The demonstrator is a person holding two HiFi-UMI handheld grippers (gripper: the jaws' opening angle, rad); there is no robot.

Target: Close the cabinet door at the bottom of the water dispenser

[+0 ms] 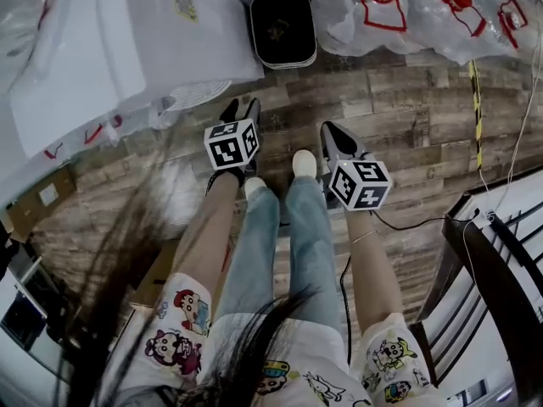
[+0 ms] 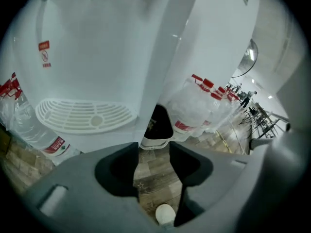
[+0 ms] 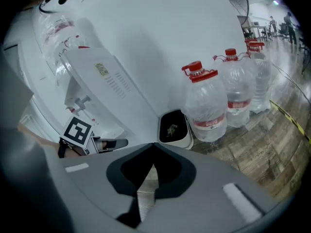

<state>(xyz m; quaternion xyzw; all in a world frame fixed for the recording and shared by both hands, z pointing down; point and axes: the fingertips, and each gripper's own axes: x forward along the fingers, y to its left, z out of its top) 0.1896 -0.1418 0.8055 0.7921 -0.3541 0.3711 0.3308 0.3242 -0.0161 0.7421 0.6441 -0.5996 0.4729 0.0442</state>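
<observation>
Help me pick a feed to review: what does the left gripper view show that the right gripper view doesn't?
Only the left gripper view: the dispenser's white drip tray and a red warning sticker, seen past its own parted jaws. Only the right gripper view: the left gripper with its marker cube, and a label on a white panel. Both: the black-lined bin, red-capped water bottles and the wood floor.

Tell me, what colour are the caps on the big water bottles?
The caps are red, clearest in the right gripper view.
</observation>
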